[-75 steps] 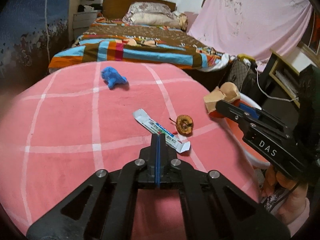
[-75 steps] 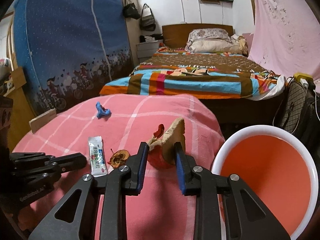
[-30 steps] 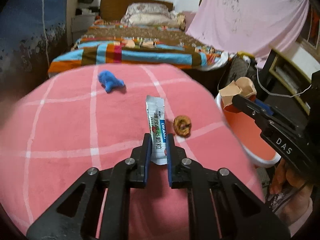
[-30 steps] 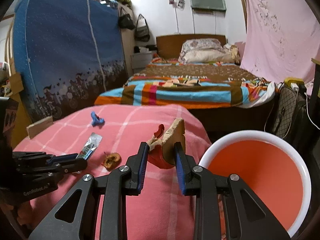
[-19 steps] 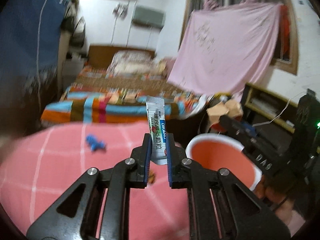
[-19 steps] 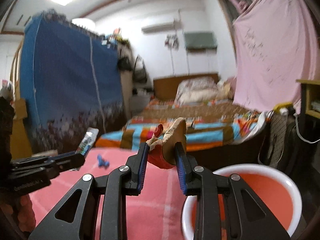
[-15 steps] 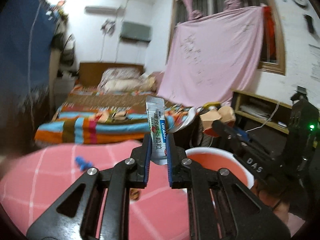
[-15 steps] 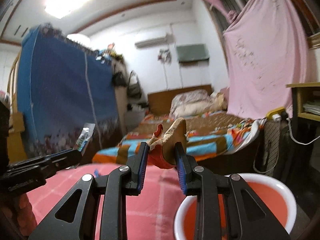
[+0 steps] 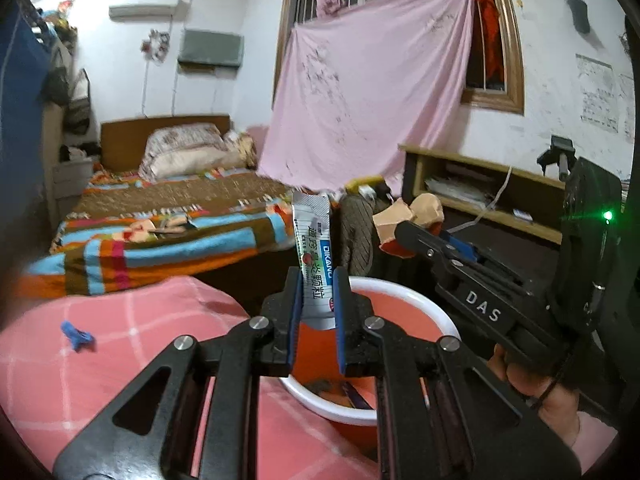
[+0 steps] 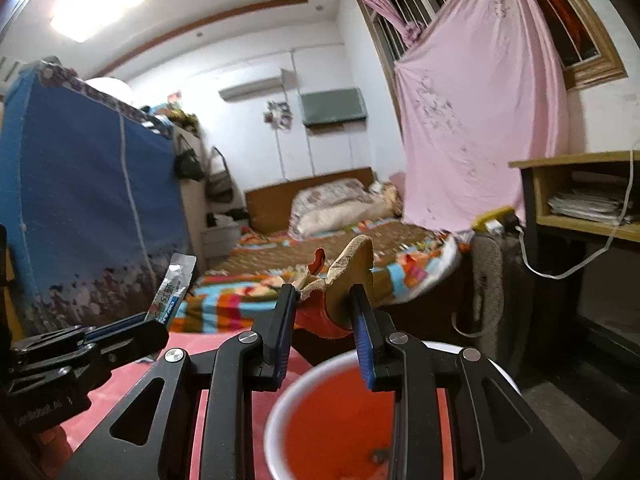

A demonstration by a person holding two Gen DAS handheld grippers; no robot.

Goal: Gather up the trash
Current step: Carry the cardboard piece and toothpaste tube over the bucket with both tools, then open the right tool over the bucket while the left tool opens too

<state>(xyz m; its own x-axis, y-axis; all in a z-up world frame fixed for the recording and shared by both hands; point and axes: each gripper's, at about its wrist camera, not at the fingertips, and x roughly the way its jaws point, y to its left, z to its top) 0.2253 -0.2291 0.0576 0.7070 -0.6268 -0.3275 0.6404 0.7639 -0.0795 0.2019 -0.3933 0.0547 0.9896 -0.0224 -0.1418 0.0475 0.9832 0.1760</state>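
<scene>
Left gripper (image 9: 316,300) clamps DIKANG sachet (image 9: 314,256) — DAS-marked right gripper (image 10: 326,320) pinches apple scrap (image 10: 344,280).

You're seeing the white sachet (image 9: 315,264) standing upright at frame centre, the torn red-and-tan scrap (image 10: 340,296) mid-frame, the orange bin (image 9: 404,300) sitting lower centre.

Black hand-held gripper (image 9: 316,304), blue finger pads (image 9: 296,312), silver screws, white "DAS" lettering.

Home bedroom: bed (image 9: 168,216) with striped blanket (image 9: 160,248) and pillow (image 9: 188,152) ahead of grippers, wall air conditioner (image 10: 252,86) above, pink sheet (image 9: 372,92) over barred window, blue wardrobe (image 10: 80,208) left.
</scene>
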